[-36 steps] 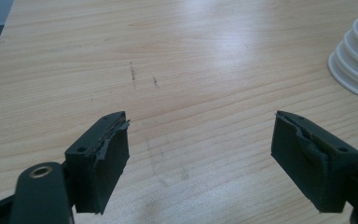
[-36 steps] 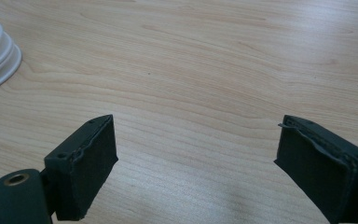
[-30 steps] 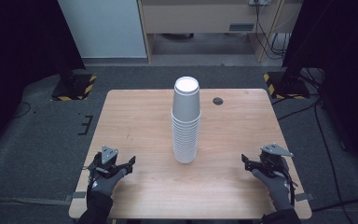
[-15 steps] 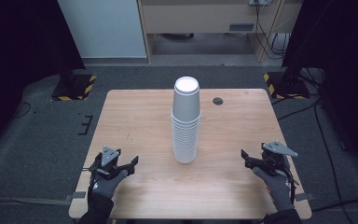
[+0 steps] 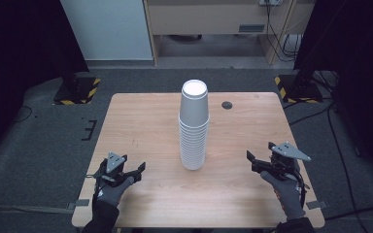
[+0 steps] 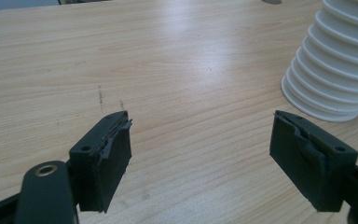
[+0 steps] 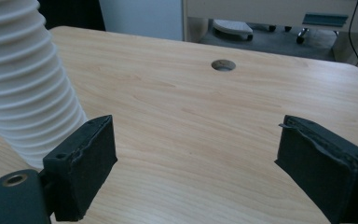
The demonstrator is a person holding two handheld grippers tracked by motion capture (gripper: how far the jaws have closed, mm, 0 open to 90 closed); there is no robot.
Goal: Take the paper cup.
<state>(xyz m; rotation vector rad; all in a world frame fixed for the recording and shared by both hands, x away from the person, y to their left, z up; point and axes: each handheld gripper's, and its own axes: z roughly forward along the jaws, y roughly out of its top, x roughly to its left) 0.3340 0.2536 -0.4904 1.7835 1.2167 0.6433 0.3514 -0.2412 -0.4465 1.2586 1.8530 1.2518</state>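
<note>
White cup stack (image 5: 194,127) flanked by gaping left gripper (image 5: 135,171), right gripper (image 5: 253,162).

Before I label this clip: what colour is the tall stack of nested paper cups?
White; the tall stack of nested paper cups shows best in the high view.

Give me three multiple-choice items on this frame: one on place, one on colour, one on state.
1. Where does the cup stack stand?
A. mid-table, between the two claws
B. at the table's left edge
C. on the floor

2. What colour are the cups?
A. red
B. white
C. blue

3. How are the left claw and right claw?
A. both shut on cups
B. both open, holding nothing
C. one open, one shut

Answers: 1 A, the stack stands centrally on the table; 2 B, all cups look white; 3 B, bare wood shows between each claw's jaws.
</note>
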